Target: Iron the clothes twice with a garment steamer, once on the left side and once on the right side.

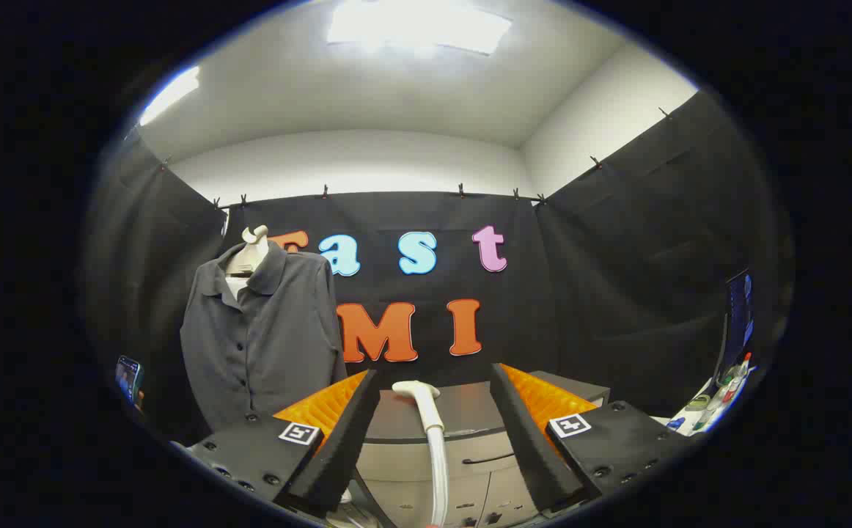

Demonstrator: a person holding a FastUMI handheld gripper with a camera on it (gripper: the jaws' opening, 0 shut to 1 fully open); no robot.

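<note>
A dark grey button-up shirt (261, 330) hangs on a pale mannequin bust (248, 253), beyond and to the left of my left finger. The white garment steamer (433, 429) stands upright between my fingers, its flat head (415, 389) tipped toward the shirt. Its lower end is hidden. My gripper (433, 374) is open: the fingers (345, 433) are spread wide on either side of the steamer, with a gap to each side of the wand.
A cabinet (470, 447) with a dark top, pale drawers and a handle stands just beyond the steamer. A hand holds a phone (129, 378) left of the shirt. Several bottles and small items (723, 392) lie on a surface far right, below a screen (740, 308).
</note>
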